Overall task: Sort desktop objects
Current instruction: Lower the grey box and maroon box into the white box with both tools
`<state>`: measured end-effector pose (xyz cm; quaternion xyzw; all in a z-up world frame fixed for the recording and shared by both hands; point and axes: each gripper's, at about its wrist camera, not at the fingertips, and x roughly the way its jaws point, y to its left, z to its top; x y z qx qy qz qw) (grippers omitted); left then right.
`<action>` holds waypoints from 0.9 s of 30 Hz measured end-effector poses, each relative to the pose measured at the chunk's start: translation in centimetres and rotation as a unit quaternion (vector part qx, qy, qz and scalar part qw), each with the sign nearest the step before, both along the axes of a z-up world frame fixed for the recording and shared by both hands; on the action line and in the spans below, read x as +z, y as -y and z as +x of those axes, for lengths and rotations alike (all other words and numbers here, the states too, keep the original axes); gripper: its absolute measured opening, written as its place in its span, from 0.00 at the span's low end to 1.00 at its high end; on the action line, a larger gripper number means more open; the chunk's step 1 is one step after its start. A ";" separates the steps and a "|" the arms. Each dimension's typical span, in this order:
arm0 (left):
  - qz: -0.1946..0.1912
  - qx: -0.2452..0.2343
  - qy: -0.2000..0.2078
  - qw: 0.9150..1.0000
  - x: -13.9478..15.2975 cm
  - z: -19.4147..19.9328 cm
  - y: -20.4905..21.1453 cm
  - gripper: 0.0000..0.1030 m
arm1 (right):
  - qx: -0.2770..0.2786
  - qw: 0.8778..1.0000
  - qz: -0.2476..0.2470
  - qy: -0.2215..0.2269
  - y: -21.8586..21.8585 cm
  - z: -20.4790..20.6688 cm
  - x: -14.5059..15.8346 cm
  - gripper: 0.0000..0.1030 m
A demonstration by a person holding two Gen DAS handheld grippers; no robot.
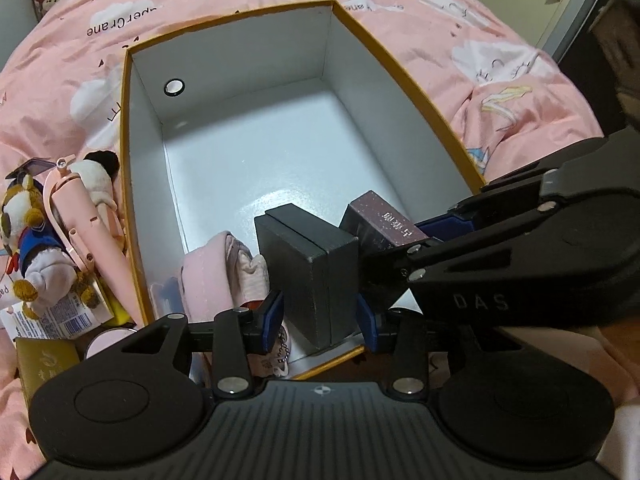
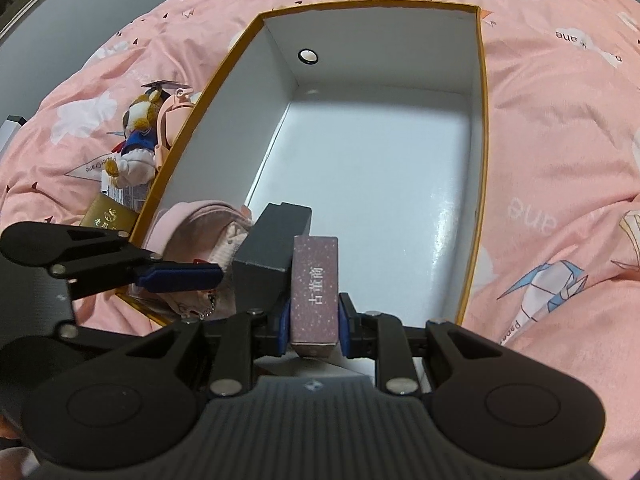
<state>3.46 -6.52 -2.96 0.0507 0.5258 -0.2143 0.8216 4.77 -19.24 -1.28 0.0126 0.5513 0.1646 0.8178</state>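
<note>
A: Left wrist view: what's near the box's edge?

B: Left gripper spread around a black case, inside the near wall; far floor bare.

A: Right wrist view?

B: Right gripper clamps a mauve carton with Chinese lettering.

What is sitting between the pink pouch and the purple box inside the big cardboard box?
A black box sits between the pink pouch and the purple box. The right wrist view shows all three in a row.
</note>
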 end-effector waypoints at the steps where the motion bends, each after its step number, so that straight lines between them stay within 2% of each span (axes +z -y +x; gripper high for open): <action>1: -0.007 0.000 0.002 1.000 0.3 -0.2 -0.3 0.46 | 0.000 1.000 -0.001 -0.001 0.0 0.0 0.0 0.24; 3: -0.024 0.002 0.011 1.000 1.0 -0.6 -1.0 0.55 | 0.003 1.000 -0.010 0.000 -0.1 0.1 0.0 0.24; 10: -0.093 0.018 0.026 0.995 3.2 -1.6 -4.6 0.55 | 0.007 1.000 -0.022 -0.006 -0.2 0.3 0.0 0.24; 16: -0.114 0.060 0.063 0.990 5.1 -2.2 -8.2 0.55 | -0.017 1.000 -0.010 -0.017 -0.2 0.7 -0.1 0.24; 21: -0.125 0.106 0.048 0.985 4.5 -1.4 -10.3 0.55 | 0.006 0.998 -0.066 0.006 -0.7 0.6 0.7 0.24; 27: -0.135 0.103 0.040 0.985 3.9 -0.8 -10.3 0.55 | -0.005 0.998 -0.055 0.003 0.7 1.7 1.8 0.24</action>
